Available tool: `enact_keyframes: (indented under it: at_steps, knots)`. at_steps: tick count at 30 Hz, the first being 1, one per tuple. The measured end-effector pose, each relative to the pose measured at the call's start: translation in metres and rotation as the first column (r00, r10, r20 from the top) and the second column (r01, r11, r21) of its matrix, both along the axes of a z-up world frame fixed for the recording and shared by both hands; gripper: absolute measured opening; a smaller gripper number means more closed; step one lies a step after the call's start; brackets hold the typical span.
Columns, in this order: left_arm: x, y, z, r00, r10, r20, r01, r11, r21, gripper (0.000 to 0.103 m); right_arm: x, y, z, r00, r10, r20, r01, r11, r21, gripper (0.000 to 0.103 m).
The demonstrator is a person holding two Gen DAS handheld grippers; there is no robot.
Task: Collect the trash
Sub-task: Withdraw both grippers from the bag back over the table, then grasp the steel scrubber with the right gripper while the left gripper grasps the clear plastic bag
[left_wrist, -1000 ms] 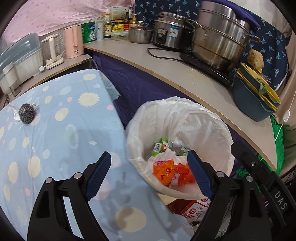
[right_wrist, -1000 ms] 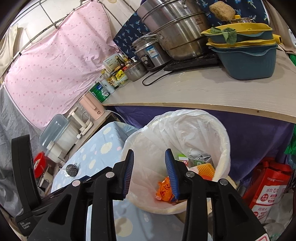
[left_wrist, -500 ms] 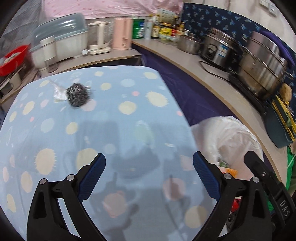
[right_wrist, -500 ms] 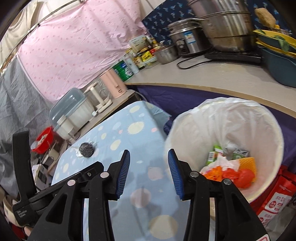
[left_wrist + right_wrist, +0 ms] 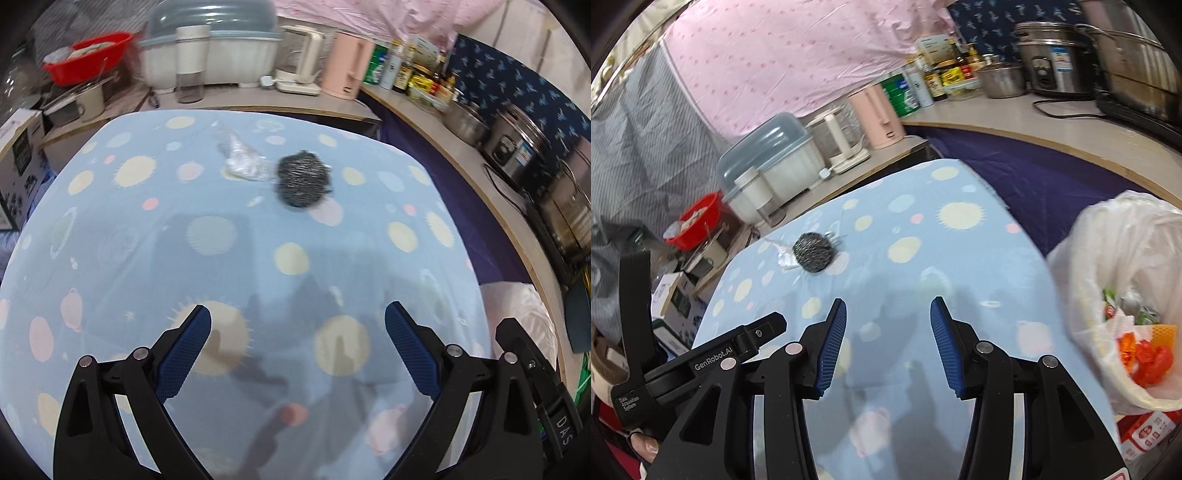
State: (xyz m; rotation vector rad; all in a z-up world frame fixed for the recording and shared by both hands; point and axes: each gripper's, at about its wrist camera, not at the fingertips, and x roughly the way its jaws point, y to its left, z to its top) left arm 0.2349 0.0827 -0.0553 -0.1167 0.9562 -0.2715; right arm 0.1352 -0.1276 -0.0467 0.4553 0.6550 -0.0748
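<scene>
A dark steel-wool ball (image 5: 303, 181) lies on the light blue dotted tablecloth (image 5: 236, 266), with a crumpled clear plastic wrapper (image 5: 242, 160) touching its left side. My left gripper (image 5: 297, 325) hovers over the cloth well short of them, jaws wide open and empty. In the right wrist view the ball (image 5: 814, 252) and wrapper (image 5: 786, 260) lie ahead and to the left of my right gripper (image 5: 888, 317), whose jaws are opening with nothing between them. The white-lined trash bin (image 5: 1123, 295) stands at the right, holding orange, red and green scraps.
A counter (image 5: 1015, 114) curves along the back with pots, a rice cooker (image 5: 1052, 68), bottles, a pink kettle (image 5: 879, 118) and a covered dish rack (image 5: 775, 155). A red basin (image 5: 696, 221) and boxes sit at the left. A red-and-white package (image 5: 1145, 432) lies by the bin.
Both grippers swung left from over the bin to over the table. The steel-wool ball and wrapper now sit nearer the middle of each view. The right jaws have widened.
</scene>
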Motion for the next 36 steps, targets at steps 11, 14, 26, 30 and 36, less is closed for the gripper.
enact_keyframes:
  at_steps: [11,14,26,30,36]
  knots:
    - [0.045,0.064,-0.008,0.993,0.116,0.001,-0.116,0.993,0.016,0.091,0.083,0.049,-0.014,0.996,0.09,-0.028,-0.09,0.996,-0.007,0.058]
    - [0.058,0.075,-0.009,0.991,0.137,-0.001,-0.137,0.99,0.016,0.091,0.106,0.06,-0.018,0.993,0.113,-0.034,-0.113,0.994,-0.008,0.058]
    - [0.104,0.078,-0.013,0.988,0.152,0.012,-0.152,0.988,0.038,0.091,0.181,0.076,-0.033,0.987,0.149,-0.059,-0.149,0.989,0.0,0.058]
    - [0.118,0.075,-0.017,0.988,0.152,0.006,-0.153,0.987,0.041,0.091,0.2,0.08,-0.039,0.985,0.158,-0.068,-0.159,0.987,-0.013,0.058]
    - [0.138,0.068,-0.021,0.988,0.152,0.002,-0.152,0.987,0.042,0.091,0.217,0.082,-0.051,0.978,0.195,-0.072,-0.197,0.98,-0.02,0.05]
